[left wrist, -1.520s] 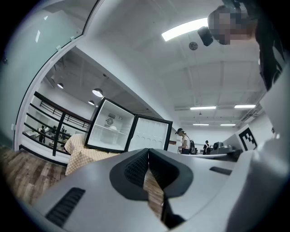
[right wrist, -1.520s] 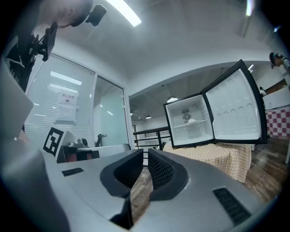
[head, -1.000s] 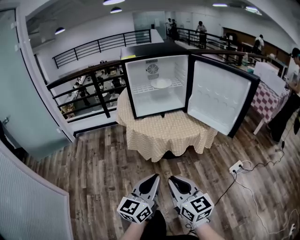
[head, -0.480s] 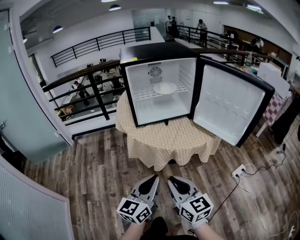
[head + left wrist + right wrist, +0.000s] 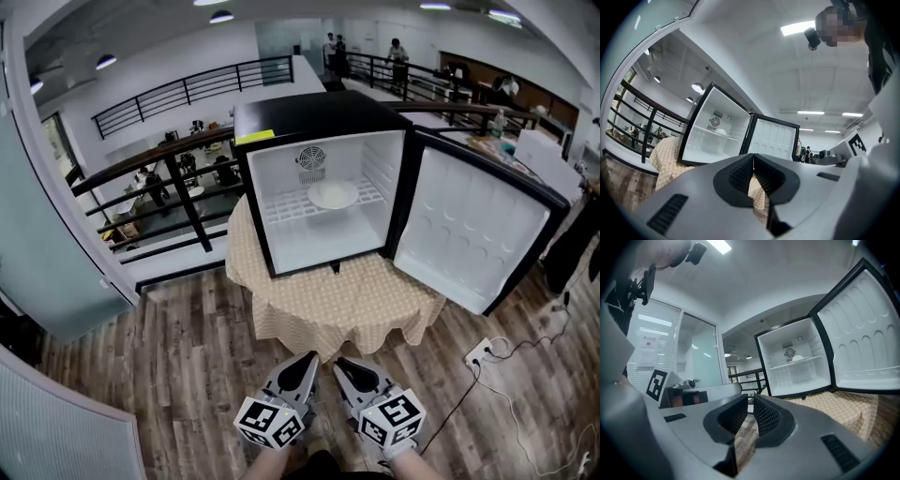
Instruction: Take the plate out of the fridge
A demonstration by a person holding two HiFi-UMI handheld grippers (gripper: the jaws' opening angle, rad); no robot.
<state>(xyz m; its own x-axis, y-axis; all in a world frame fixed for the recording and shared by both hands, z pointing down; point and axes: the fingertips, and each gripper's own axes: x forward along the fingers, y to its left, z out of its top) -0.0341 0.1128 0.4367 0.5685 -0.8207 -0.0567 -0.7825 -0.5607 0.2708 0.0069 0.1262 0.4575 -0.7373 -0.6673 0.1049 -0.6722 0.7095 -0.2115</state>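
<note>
A white plate (image 5: 332, 195) lies on the wire shelf inside the small black fridge (image 5: 309, 114), whose door (image 5: 478, 234) stands swung wide to the right. The fridge sits on a round table with a beige checked cloth (image 5: 337, 295). Both grippers hang low over the wood floor, well short of the table. My left gripper (image 5: 310, 355) is shut and empty, and so is my right gripper (image 5: 338, 360). In the left gripper view the plate (image 5: 721, 131) shows far beyond the left gripper (image 5: 753, 157). In the right gripper view the plate (image 5: 798, 357) lies far past the right gripper (image 5: 751, 397).
A black railing (image 5: 178, 159) runs behind and left of the table. A power strip (image 5: 481, 349) with cables lies on the floor at right. A glass partition (image 5: 56, 234) stands at left. A table with a checked cloth and several people are at the far right and back.
The fridge and table have come nearer and lower in the head view as I walk toward them. Both grippers keep the same pose, shut.
</note>
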